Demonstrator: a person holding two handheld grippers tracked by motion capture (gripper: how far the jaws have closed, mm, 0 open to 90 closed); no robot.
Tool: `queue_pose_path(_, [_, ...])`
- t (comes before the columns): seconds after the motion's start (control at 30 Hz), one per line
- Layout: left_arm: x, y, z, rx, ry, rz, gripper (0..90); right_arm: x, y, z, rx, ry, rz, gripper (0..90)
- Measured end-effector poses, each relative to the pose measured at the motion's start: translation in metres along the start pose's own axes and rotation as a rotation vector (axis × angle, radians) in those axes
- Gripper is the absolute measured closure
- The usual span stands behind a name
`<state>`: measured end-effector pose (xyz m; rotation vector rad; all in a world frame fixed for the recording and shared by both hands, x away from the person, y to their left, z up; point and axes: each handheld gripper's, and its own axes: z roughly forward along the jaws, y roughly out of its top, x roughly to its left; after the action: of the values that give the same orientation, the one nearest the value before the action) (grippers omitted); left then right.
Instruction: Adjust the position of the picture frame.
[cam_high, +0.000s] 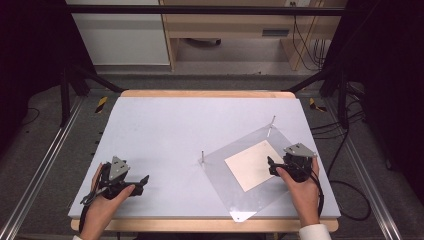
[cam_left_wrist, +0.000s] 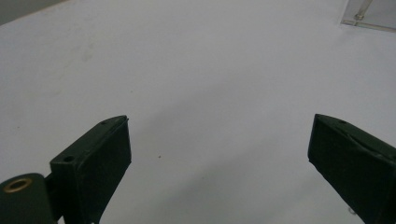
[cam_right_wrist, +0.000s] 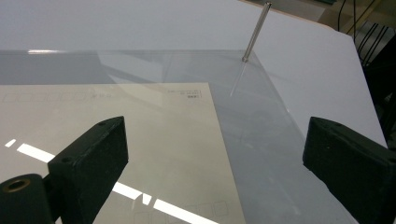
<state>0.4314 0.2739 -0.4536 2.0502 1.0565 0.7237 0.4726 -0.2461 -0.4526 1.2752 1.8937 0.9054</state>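
White table (cam_high: 165, 135), clear plate (cam_high: 235, 190) with a cream sheet (cam_high: 252, 164) at my right.
My right claw (cam_high: 270, 166) hovers, jaws apart, over the sheet's edge; I'd approach low and flat. My left claw (cam_high: 145, 179) rests, jaws apart, on bare table.

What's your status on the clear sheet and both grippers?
Left gripper open, idle over bare table. Right gripper open at the clear sheet, fingers over the cream card beneath. Two upright metal pins at sheet corners; nothing blocking.

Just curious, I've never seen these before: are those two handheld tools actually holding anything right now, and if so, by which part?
Nothing is held. The left tool and the right tool both stand open, with nothing between their jaws.
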Motion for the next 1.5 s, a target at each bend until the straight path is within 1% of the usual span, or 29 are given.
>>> queue_pose_path(0.07, [-0.004,0.001,0.000,0.007,-0.010,0.008,6.5,0.002,0.000,0.000,0.000,-0.023,-0.002,7.7])
queue_pose_path(0.2, [-0.014,0.005,-0.001,0.022,-0.026,0.015,7.4,0.007,0.001,-0.001,0.013,-0.051,-0.046,11.1])
queue_pose_path(0.23, [-0.018,0.008,-0.003,0.040,-0.030,0.029,8.0,0.009,0.003,-0.002,0.028,-0.047,-0.056,13.4])
queue_pose_path(0.27, [-0.028,0.013,-0.006,0.030,-0.040,0.056,9.5,0.011,0.008,-0.005,0.072,-0.051,-0.088,16.4])
queue_pose_path(0.33, [-0.033,0.016,-0.007,0.024,-0.050,0.067,9.6,0.013,0.010,-0.007,0.078,-0.064,-0.099,17.5])
queue_pose_path(0.37, [-0.042,0.024,-0.008,0.018,-0.069,0.099,9.7,0.014,0.013,-0.011,0.091,-0.049,-0.121,17.2])
queue_pose_path(0.4, [-0.042,0.024,-0.008,0.018,-0.069,0.099,10.0,0.014,0.013,-0.011,0.091,-0.049,-0.121,17.2])
queue_pose_path(0.43, [-0.046,0.028,-0.006,0.018,-0.081,0.115,10.0,0.013,0.014,-0.012,0.102,-0.025,-0.120,17.1])
queue_pose_path(0.5, [-0.054,0.039,-0.002,0.005,-0.113,0.120,10.4,0.008,0.017,-0.010,0.150,0.021,-0.158,17.4])
queue_pose_path(0.53, [-0.057,0.044,0.000,0.006,-0.124,0.130,10.4,0.008,0.017,-0.010,0.150,0.021,-0.158,17.4])
queue_pose_path(0.57, [-0.060,0.049,0.002,0.008,-0.127,0.140,10.4,0.004,0.019,-0.009,0.163,0.046,-0.161,17.6])
queue_pose_path(0.63, [-0.068,0.063,0.011,0.018,-0.135,0.171,10.5,-0.002,0.025,-0.005,0.182,0.067,-0.147,18.8])
queue_pose_path(0.67, [-0.070,0.068,0.014,0.019,-0.141,0.176,10.6,-0.011,0.034,0.001,0.208,0.089,-0.130,19.1])
queue_pose_path(0.7, [-0.074,0.076,0.020,0.020,-0.149,0.182,10.6,-0.011,0.034,0.001,0.208,0.089,-0.130,19.1])
queue_pose_path(0.8, [-0.084,0.091,0.032,0.016,-0.162,0.192,11.5,-0.025,0.051,0.013,0.235,0.110,-0.104,21.9])
queue_pose_path(0.83, [-0.088,0.097,0.038,0.027,-0.168,0.187,11.6,-0.035,0.060,0.021,0.246,0.109,-0.085,23.0])
queue_pose_path(0.93, [-0.097,0.103,0.050,0.033,-0.185,0.167,12.0,-0.041,0.068,0.027,0.256,0.114,-0.063,23.3])
queue_pose_path(0.97, [-0.099,0.105,0.054,0.046,-0.194,0.165,12.3,-0.048,0.074,0.035,0.265,0.117,-0.036,24.2])
queue_pose_path(1.07, [-0.106,0.108,0.066,0.048,-0.178,0.156,13.8,-0.053,0.079,0.044,0.264,0.097,-0.026,27.3])
queue_pose_path(1.1, [-0.108,0.109,0.070,0.042,-0.183,0.133,14.5,-0.055,0.081,0.047,0.261,0.097,-0.020,28.8])
queue_pose_path(1.13, [-0.109,0.109,0.073,0.043,-0.186,0.126,17.1,-0.057,0.083,0.054,0.247,0.087,-0.017,38.0])
queue_pose_path(1.17, [-0.111,0.109,0.076,0.043,-0.192,0.108,20.1,-0.060,0.082,0.059,0.230,0.111,-0.020,43.1])
queue_pose_path(1.2, [-0.112,0.109,0.079,0.037,-0.200,0.079,20.1,-0.060,0.082,0.059,0.230,0.111,-0.020,43.1])
queue_pose_path(1.23, [-0.114,0.109,0.082,0.027,-0.214,0.054,25.0,-0.065,0.078,0.068,0.218,0.115,-0.025,48.1])
queue_pose_path(1.27, [-0.115,0.109,0.083,0.026,-0.213,0.052,25.0,-0.065,0.078,0.068,0.218,0.115,-0.025,48.1])
queue_pose_path(1.33, [-0.120,0.107,0.090,0.004,-0.166,0.069,30.1,-0.073,0.074,0.079,0.192,0.072,-0.016,51.5])
queue_pose_path(1.43, [-0.123,0.107,0.094,-0.005,-0.149,0.071,32.3,-0.075,0.073,0.085,0.178,0.066,0.014,53.9])
queue_pose_path(1.47, [-0.124,0.106,0.097,-0.017,-0.123,0.069,34.8,-0.075,0.072,0.091,0.175,0.051,0.007,54.5])
queue_pose_path(1.5, [-0.124,0.106,0.097,-0.017,-0.123,0.069,35.0,-0.075,0.072,0.094,0.160,0.067,0.001,55.7])
